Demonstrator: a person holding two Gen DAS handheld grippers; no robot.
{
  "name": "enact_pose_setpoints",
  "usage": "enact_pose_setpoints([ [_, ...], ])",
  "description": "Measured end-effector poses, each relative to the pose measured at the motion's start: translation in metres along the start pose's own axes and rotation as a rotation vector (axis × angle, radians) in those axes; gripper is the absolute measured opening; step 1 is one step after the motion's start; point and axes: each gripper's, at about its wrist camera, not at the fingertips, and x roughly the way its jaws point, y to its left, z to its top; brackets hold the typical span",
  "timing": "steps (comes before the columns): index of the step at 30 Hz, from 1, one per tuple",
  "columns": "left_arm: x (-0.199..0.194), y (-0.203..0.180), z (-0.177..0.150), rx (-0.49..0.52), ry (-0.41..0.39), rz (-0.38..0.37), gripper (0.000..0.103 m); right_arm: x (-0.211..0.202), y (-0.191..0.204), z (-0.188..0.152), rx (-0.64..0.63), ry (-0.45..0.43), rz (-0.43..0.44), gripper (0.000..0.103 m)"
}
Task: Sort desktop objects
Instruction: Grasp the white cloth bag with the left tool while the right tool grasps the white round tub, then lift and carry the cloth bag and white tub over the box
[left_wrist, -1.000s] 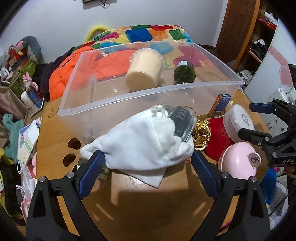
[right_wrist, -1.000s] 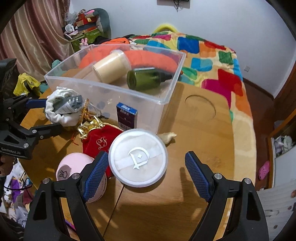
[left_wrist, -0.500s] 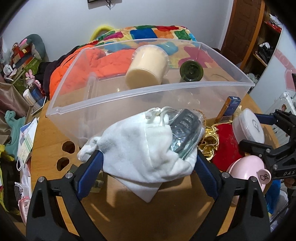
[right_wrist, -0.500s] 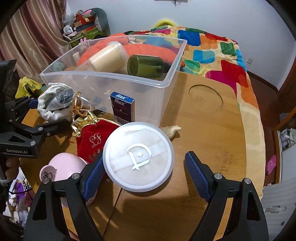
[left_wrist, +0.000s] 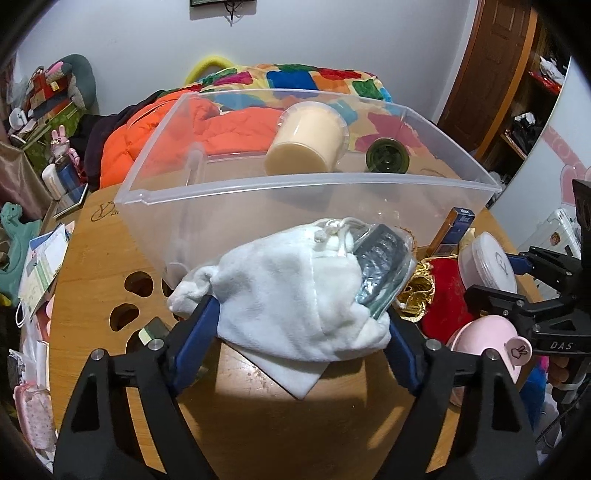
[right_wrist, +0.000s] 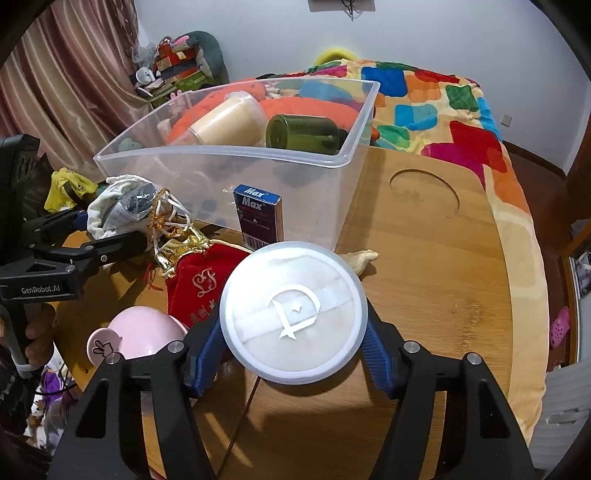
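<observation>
The white pouch (left_wrist: 295, 295) lies on the wooden table (left_wrist: 258, 424) against the clear bin (left_wrist: 303, 192), at the bin's 6 o'clock. The left gripper (left_wrist: 301, 325) has just been closing and pinches it. At 3 o'clock, the right gripper (right_wrist: 293, 347), also just closing, clamps the round white case (right_wrist: 293, 314). A cream jar (right_wrist: 229, 122) and green bottle (right_wrist: 303, 133) lie inside the bin.

The small blue box (right_wrist: 259, 218) standing beyond the right gripper (right_wrist: 293, 354) reads "Max" on its top flap and again on its front. The left gripper (right_wrist: 110, 236), off to that side, carries "GenRobot.AI" on its body. The red pouch (right_wrist: 201, 280) beside the round case (right_wrist: 293, 312) bears embroidered "LF"; the case lid shows a "D"-like emblem. In the left wrist view the right gripper's body shows "DAS".
</observation>
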Motion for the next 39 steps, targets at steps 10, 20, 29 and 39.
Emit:
enact_pose_setpoints([
  [10, -0.011, -0.013, -0.003, 0.069, -0.061, 0.049, 0.065, -0.012, 0.002, -0.003, -0.011, -0.026, -0.008, 0.062],
  [20, -0.024, -0.006, 0.002, 0.074, -0.080, 0.001, 0.050, -0.025, 0.012, 0.003, -0.036, -0.058, -0.013, 0.062],
  [29, -0.039, -0.003, 0.004, 0.081, -0.095, -0.014, 0.031, -0.036, 0.017, 0.008, -0.042, -0.085, -0.003, 0.062],
  [39, -0.054, 0.004, 0.006, 0.077, -0.108, -0.018, 0.023, -0.045, 0.024, 0.010, -0.053, -0.105, 0.005, 0.062],
])
